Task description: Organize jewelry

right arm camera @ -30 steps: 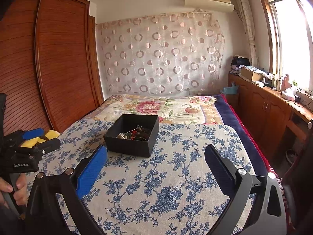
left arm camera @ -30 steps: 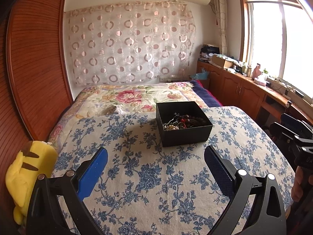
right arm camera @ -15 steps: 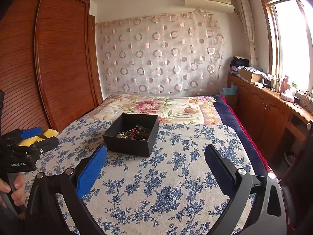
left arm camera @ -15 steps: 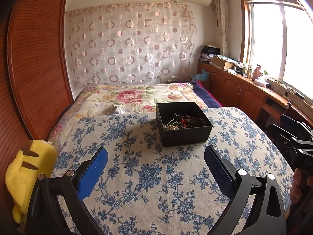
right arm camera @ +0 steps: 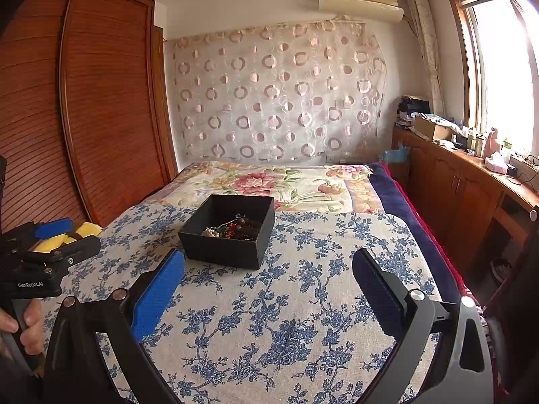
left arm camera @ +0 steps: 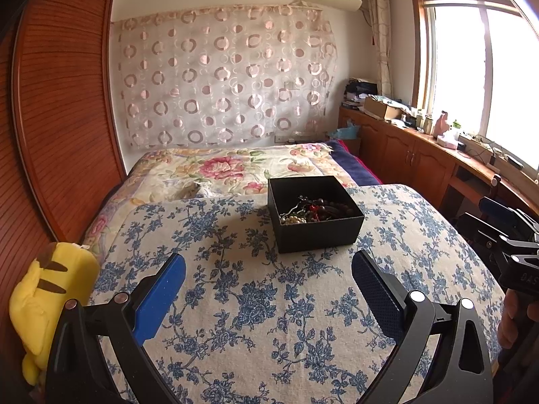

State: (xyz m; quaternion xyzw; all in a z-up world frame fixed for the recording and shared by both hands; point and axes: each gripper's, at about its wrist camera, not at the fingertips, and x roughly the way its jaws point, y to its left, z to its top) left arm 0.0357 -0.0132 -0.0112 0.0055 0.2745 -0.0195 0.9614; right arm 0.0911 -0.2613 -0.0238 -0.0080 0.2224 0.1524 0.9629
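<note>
A black open box [left arm camera: 320, 234] [right arm camera: 219, 254] stands on the blue-flowered bedspread, holding a tangle of jewelry [left arm camera: 315, 209] [right arm camera: 232, 229]: pearl beads, red and dark beads. My left gripper [left arm camera: 268, 262] hovers open above the bedspread, short of the box, which lies ahead and slightly right. My right gripper [right arm camera: 268, 259] is also open, nothing between its fingers, with the box ahead and to its left. Each gripper shows in the other's view: the right one [left arm camera: 505, 232] at the far right, the left one [right arm camera: 50, 239] at the far left, held by a hand [right arm camera: 23, 323].
A yellow plush toy [left arm camera: 43, 299] lies at the bed's left edge by the wooden wardrobe [right arm camera: 101, 101]. A floral quilt [left arm camera: 229, 168] covers the far half of the bed. A wooden cabinet counter [right arm camera: 471, 181] with clutter runs under the window on the right.
Both views have shifted only slightly; the other gripper sits a little lower in each view. The box and jewelry have not moved.
</note>
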